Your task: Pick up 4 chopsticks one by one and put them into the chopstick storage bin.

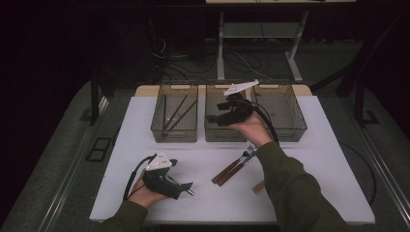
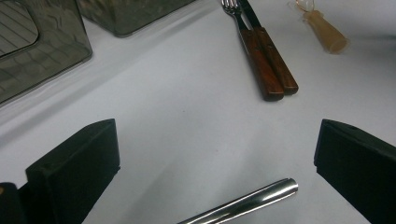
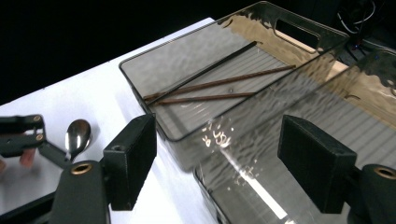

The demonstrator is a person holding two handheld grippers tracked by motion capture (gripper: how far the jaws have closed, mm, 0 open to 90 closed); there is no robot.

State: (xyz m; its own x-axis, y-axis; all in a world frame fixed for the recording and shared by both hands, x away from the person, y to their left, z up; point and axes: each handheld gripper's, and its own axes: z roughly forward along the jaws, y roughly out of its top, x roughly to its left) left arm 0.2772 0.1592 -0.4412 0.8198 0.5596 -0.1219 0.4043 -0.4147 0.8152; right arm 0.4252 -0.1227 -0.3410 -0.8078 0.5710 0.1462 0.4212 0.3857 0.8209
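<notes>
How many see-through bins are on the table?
3, side by side along the far edge: the left bin holding thin sticks, the middle bin under the right tool, and the right bin.

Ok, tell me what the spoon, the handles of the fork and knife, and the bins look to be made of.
Spoon: polished metal, mirror-bright handle with sharp highlights. Fork and knife handles: probably dark, reddish-brown wood with faint grain. Bins: likely smoky translucent plastic, as the sticks inside show through rippled walls.
</notes>
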